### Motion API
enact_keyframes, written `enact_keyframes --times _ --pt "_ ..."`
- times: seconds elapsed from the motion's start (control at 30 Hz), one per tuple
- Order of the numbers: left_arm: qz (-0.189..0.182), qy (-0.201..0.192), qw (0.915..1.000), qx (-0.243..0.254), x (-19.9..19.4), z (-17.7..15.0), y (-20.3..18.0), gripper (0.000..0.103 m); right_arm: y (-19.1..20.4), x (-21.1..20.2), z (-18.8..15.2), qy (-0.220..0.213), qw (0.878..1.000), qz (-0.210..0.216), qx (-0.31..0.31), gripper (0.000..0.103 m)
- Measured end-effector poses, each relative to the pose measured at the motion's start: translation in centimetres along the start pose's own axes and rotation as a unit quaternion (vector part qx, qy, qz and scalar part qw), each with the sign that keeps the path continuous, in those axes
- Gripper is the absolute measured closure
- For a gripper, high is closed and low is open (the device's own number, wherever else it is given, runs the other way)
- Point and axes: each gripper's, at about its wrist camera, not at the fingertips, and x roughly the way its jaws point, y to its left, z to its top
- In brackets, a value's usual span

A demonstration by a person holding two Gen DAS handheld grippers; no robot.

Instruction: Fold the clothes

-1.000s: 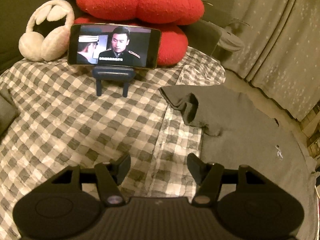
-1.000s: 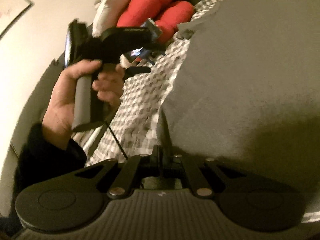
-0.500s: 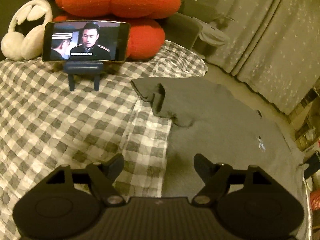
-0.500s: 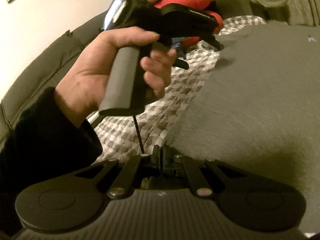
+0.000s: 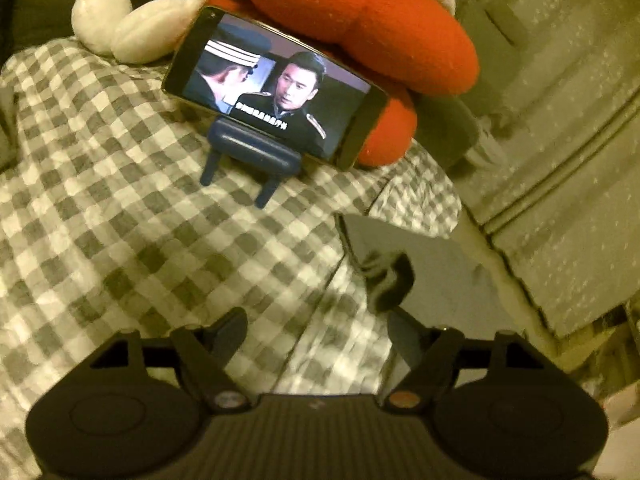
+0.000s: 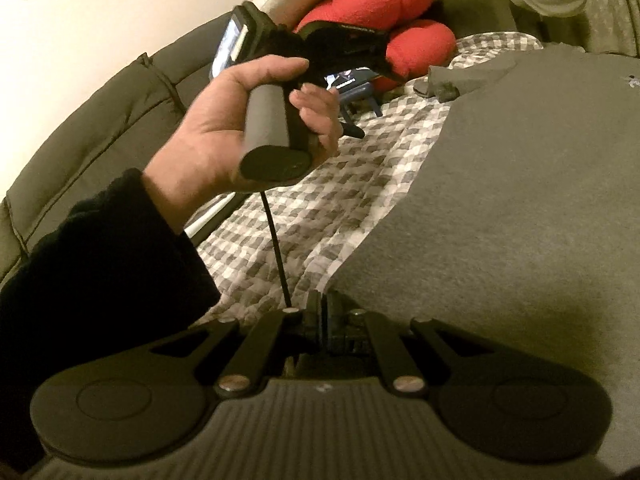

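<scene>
A grey T-shirt (image 6: 520, 200) lies spread over the checked bedspread (image 5: 140, 240). Its bunched sleeve (image 5: 388, 276) points toward the phone. My left gripper (image 5: 316, 334) hovers open just short of that sleeve, with only bedspread between its fingers and the right fingertip (image 5: 404, 336) near the sleeve's edge. In the right wrist view a hand (image 6: 224, 128) holds that left gripper's handle above the bedspread. My right gripper (image 6: 324, 312) is shut on the shirt's near corner, where the cloth edge runs into the closed jaws.
A phone (image 5: 276, 88) playing video stands on a blue holder (image 5: 252, 152) at the back. Red cushions (image 5: 360, 20) and white earmuffs (image 5: 132, 20) lie behind it. Curtains (image 5: 560, 120) hang at the right, and a dark sofa back (image 6: 100, 120) rises at the left.
The left gripper rolled and moved closer to the shirt's sleeve, its jaws a little wider. In the right view the hand holding it moved farther away. The right gripper kept its grip.
</scene>
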Motion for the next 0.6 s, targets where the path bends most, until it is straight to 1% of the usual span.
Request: enact_keyframes --times 0.1,0.17,0.2,0.23,0.27,0.33,0.37,0.4,0.43,0.47,0.5,0.53,0.57,0.6 --pt "-0.022 -0.002 0.9988 -0.044 1.1 0.4 -0.5 0.023 -0.4 -0.4 0.2 -0.001 1.000 0.008 0.004 0.099" --pt "-0.033 -0.001 0.9979 -0.056 2.1 0.6 -1.2 0.021 -0.8 -0.8 0.3 -0.004 1.000 0.015 0.010 0.099" --pt "-0.036 -0.003 0.9978 -0.055 2.6 0.7 -1.7 0.020 -1.0 -0.8 0.3 -0.004 1.000 0.017 0.013 0.099" --pt "-0.038 -0.005 0.9979 -0.052 3.2 0.7 -2.2 0.016 -1.2 -0.9 0.3 -0.003 1.000 0.019 0.015 0.099" --pt "-0.037 -0.007 0.9981 -0.048 3.8 0.7 -2.6 0.015 -1.4 -0.9 0.3 -0.002 1.000 0.019 0.017 0.099" --pt "-0.032 0.002 0.9987 -0.040 5.3 0.8 -3.4 0.016 -1.8 -1.0 0.3 -0.001 1.000 0.022 0.020 0.099" --pt "-0.030 0.008 0.9988 -0.037 6.1 0.7 -3.8 0.020 -2.0 -1.1 0.4 0.000 0.999 0.024 0.023 0.099" --pt "-0.024 0.012 0.9990 -0.035 6.7 0.7 -4.0 0.024 -2.2 -1.2 0.5 0.000 0.999 0.027 0.026 0.099" --pt "-0.017 0.009 0.9992 -0.036 7.1 0.6 -4.1 0.040 -2.3 -1.2 0.5 0.001 0.999 0.028 0.027 0.099" --pt "-0.015 0.005 0.9992 -0.037 7.4 0.7 -4.0 0.059 -2.4 -1.2 0.6 0.001 0.999 0.029 0.028 0.099" --pt "-0.018 0.005 0.9990 -0.040 7.7 0.8 -3.9 0.069 -2.5 -1.2 0.6 0.002 0.999 0.030 0.029 0.099" --pt "-0.021 0.004 0.9989 -0.041 7.9 0.9 -3.8 0.085 -2.6 -1.2 0.6 0.002 0.999 0.031 0.030 0.099" --pt "-0.026 0.003 0.9989 -0.040 8.1 1.0 -3.8 0.092 -2.7 -1.1 0.6 0.004 0.999 0.031 0.029 0.099" --pt "-0.031 0.002 0.9988 -0.038 8.2 1.1 -3.7 0.095 -2.6 -1.1 0.5 0.005 0.999 0.030 0.025 0.099"
